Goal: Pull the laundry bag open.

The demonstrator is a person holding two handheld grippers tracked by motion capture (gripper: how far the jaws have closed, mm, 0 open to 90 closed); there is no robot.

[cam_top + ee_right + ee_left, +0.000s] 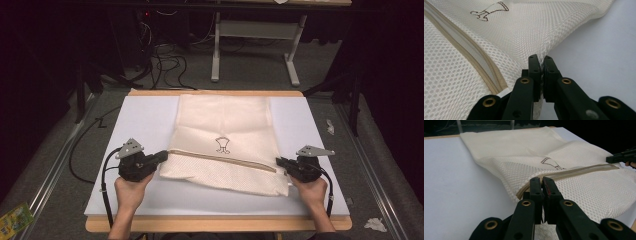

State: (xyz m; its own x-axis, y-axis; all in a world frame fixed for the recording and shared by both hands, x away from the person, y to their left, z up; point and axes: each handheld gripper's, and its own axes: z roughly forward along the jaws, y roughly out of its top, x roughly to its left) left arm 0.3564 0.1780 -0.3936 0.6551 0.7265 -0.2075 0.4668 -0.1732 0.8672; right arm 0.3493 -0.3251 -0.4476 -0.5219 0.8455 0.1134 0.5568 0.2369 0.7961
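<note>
White-topped table [145,120]; cream mesh bag [225,125] flat on it.

- A lab or test room, this one, dim all round with light falling just on the work table [150,220].
- White board [140,120] laid over a wooden top, a staged recording surface.
- Loose black cables [167,62] snake over grey carpet behind it.
- There's the metal-legged frame of another bench [255,30] at the back.
- Metal rails [55,165] run along the floor beside the table.
- Scraps of crumpled paper [375,224] lie on the carpet.
</note>
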